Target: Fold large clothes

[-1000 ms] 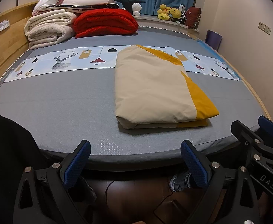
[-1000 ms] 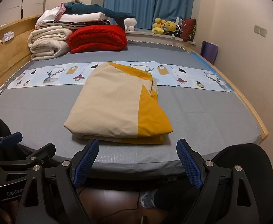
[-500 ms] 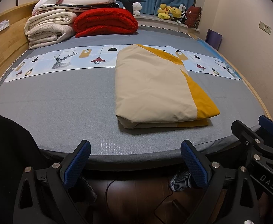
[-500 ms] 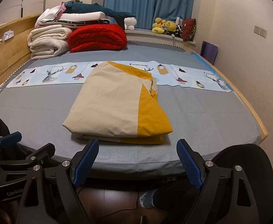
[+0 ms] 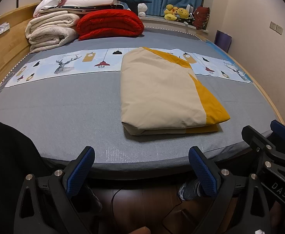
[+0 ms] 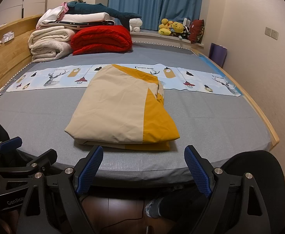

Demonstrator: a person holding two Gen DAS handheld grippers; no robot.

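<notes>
Both tools held back off the near edge of the bed [image 5: 60, 117], over the floor — left gripper [image 5: 140, 167] with pads spread wide and nothing between them, right gripper [image 6: 142, 165] likewise splayed and empty. Folded already, by the look of it: the beige and yellow cloth [image 6: 121, 113] lying as a thick stacked rectangle on the grey sheet, near the front edge, far end resting across the printed strip [image 5: 64, 66]. Well apart from the red quilt [image 6: 102, 40] and the white blankets [image 6: 49, 44] piled at the head of the bed. Probably little left to do beyond a last fold or a tidy-up. Risk from here lies mostly in the stack itself — several loose layers, with the lowest layer poking out below the near edge. Pinching only the top layer likely to peel it back and undo the fold; dragging rather than lifting likely to skew the layers and bunch the sheet beneath. On the right side, a rumpled yellow edge where layers sit uneven — a snag point for a passing fingertip. Closeness to the bed's edge also worth minding: a careless pull toward the body could slide the bundle off onto the floor.
</notes>
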